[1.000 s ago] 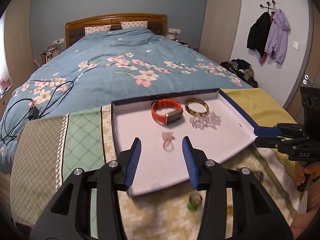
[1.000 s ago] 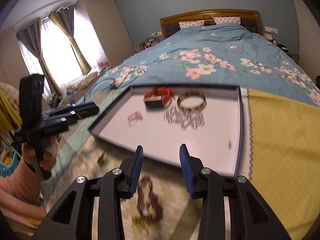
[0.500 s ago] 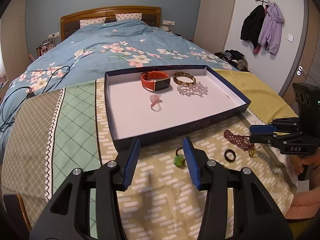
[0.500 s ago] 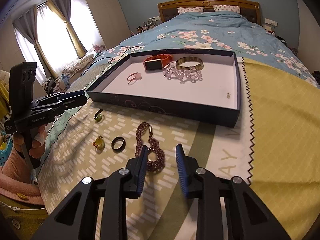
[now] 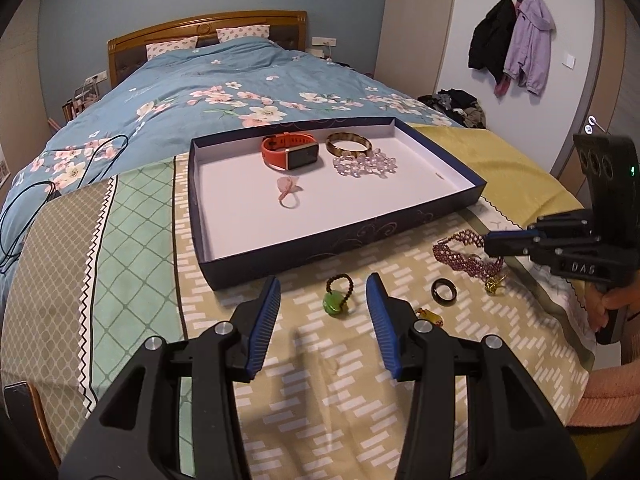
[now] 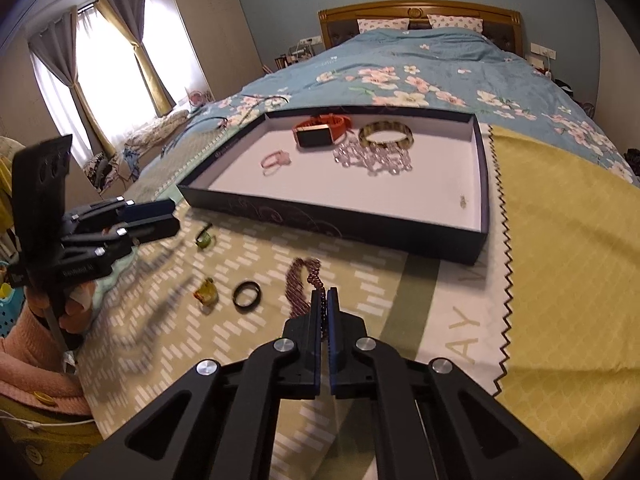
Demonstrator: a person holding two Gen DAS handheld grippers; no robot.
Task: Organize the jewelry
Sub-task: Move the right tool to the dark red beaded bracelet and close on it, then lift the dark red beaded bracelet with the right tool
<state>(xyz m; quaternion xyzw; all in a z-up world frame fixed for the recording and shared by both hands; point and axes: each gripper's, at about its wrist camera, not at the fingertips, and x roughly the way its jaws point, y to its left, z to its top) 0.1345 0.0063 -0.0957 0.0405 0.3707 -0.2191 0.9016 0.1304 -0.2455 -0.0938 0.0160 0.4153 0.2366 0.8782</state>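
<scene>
Here the bed (image 5: 208,92) fills the upper half of both views, its foot covered by a patterned cloth (image 5: 132,240) that carries everything. On it, at frame center, sits the dark blue tray (image 5: 336,242), already holding an orange watch (image 5: 290,152), a tortoiseshell bangle (image 5: 347,143), a clear bead bracelet (image 5: 366,166) and a small pink ring (image 5: 287,192).

In the right wrist view, the right tool (image 6: 324,300) at lower center has its jaws pinched together on the near end of the maroon beaded necklace (image 6: 302,280), which lies on the cloth just below the tray's front wall. The left tool (image 5: 323,304) stands open at lower center of its own view, with the green stone ring (image 5: 336,300) lying between its fingers, untouched.

Further right of that ring lie a black ring (image 5: 444,291) and a small yellow charm (image 5: 429,315).

The step in hand looks like picking up the necklace. Next, it would need lifting clear of the front wall and setting down on bare tray floor.
</scene>
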